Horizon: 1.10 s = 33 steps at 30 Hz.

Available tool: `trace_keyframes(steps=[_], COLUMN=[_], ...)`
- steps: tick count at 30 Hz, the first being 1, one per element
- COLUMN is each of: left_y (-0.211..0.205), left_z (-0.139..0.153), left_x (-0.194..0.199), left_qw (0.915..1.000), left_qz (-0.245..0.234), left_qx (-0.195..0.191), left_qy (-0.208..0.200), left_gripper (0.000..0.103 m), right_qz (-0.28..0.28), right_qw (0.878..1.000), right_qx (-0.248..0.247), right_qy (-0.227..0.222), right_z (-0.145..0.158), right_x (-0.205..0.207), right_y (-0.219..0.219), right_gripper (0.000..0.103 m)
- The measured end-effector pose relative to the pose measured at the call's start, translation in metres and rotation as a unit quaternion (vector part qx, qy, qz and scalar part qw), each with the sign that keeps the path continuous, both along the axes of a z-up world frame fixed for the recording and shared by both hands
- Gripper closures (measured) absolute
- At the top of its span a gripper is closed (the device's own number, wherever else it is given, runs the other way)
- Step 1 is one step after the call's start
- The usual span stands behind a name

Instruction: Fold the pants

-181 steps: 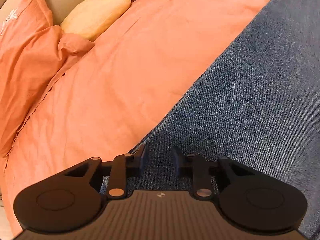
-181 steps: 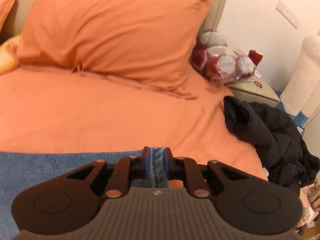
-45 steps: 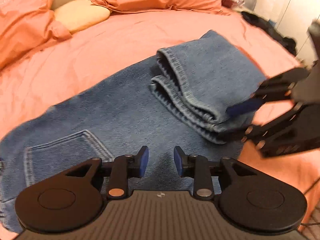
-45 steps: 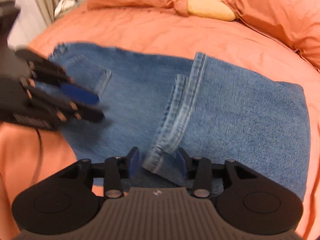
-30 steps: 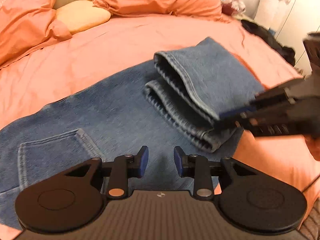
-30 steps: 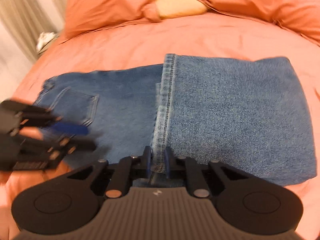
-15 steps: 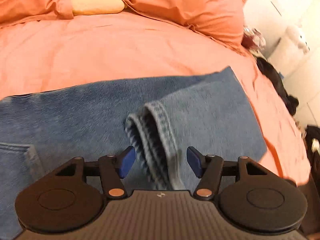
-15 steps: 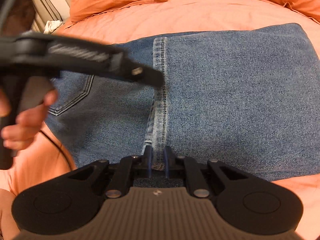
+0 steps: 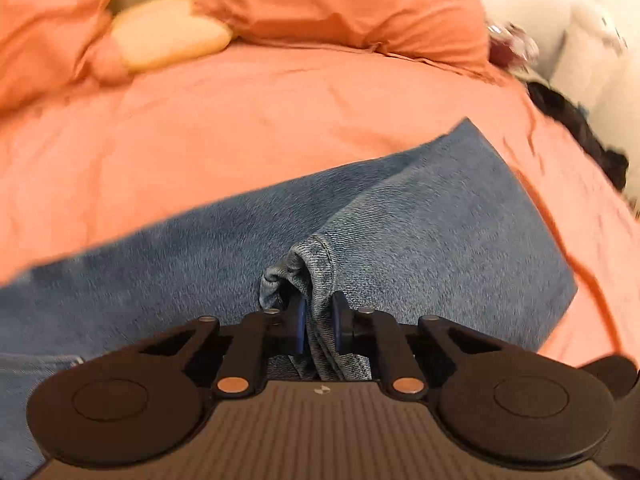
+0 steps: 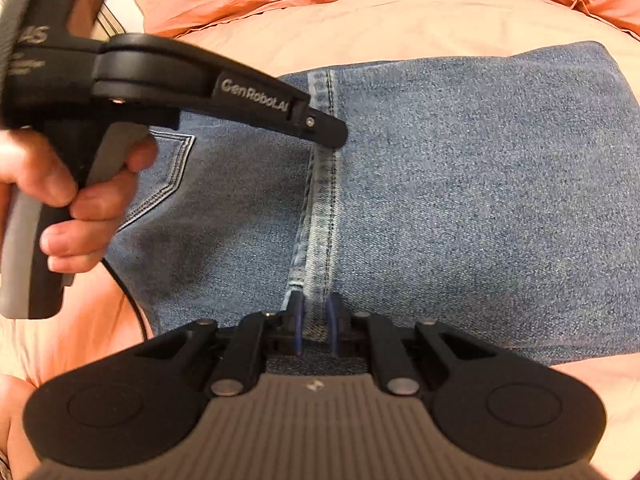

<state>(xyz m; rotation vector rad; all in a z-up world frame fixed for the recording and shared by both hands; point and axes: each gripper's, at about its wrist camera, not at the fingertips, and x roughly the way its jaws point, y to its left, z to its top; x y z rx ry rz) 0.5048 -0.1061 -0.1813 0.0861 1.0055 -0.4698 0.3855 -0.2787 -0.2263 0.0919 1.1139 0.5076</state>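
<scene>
With the leg ends of the pants point(image 10: 460, 184) already doubled back over the seat half, the job stands at its second fold. The pants lie flat on the bed point(image 9: 240, 128), their nearer long edge close to the mattress edge. The left gripper point(image 9: 318, 326) has its fingers clenched on the hemmed cuff point(image 9: 312, 264) at one corner of the doubled layer, where the cloth bunches up between the pads. The right gripper point(image 10: 314, 326) is likewise clamped on the same stitched hem band point(image 10: 322, 208), at the near edge in its own view. A person's hand point(image 10: 68, 196) grips the handle of the left tool.

Judgement: both hem corners are secured. The next move calls for lifting the two corners together and level, then carrying them over towards the waist end. The pocket point(image 10: 168, 176) marks that end. Uneven lift would likely skew the fold.

Materials: mid-blue denim, coarse twill, heavy and stiff enough to hold a crease. The hem is thick, double-stitched and faded pale along its ridge. The bedding is soft orange cotton, lightly creased, with plump pillows point(image 9: 348, 4) at the head.
</scene>
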Motion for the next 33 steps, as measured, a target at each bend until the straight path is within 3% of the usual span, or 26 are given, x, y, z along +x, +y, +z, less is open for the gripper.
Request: trace_keyframes(steps=[1,4,8,10,11,17,23,30,33], left_y=[-0.004,-0.014,-0.018,-0.018,-0.019,-0.010,-0.008,0.004,0.003], left_z=[0.004,0.018,0.039,0.042,0.039,-0.013,-0.031,-0.036,-0.041], left_x=[-0.001,-0.008,-0.012,-0.004,0.002,0.027,0.036,0.044,0.048], left_qw=[0.9999,0.9985,0.9954,0.9955,0.9962,0.9987,0.9977,0.9977,0.9978], left_qz=[-0.005,-0.018,-0.035,-0.034,-0.032,-0.020,-0.035,-0.049,-0.048], left_qx=[0.010,0.030,0.044,0.041,0.042,0.046,0.049,0.018,0.009], left_qy=[-0.008,-0.041,-0.078,-0.078,-0.069,0.009,0.032,0.042,0.044], left_gripper=[0.090,0.090,0.090,0.090,0.090,0.090,0.087,0.084,0.082], right_qz=[0.000,-0.005,-0.037,-0.067,-0.083,-0.159,-0.166,-0.173,-0.198], right_qw=[1.000,1.000,0.997,0.993,0.991,0.976,0.971,0.970,0.966], right_qx=[-0.001,0.005,-0.009,-0.034,-0.048,-0.105,-0.116,-0.161,-0.155], right_qy=[-0.003,-0.016,-0.069,-0.090,-0.098,-0.108,-0.126,-0.058,-0.053], right_z=[0.003,0.018,0.048,0.060,0.063,0.060,0.051,-0.010,-0.024], right_x=[0.000,-0.004,-0.007,0.002,0.009,0.071,0.132,0.178,0.183], right_y=[0.000,-0.006,-0.040,-0.063,-0.074,-0.127,-0.131,-0.125,-0.127], right_gripper=[0.092,0.066,0.064,0.070,0.081,0.098,0.100,0.103,0.103])
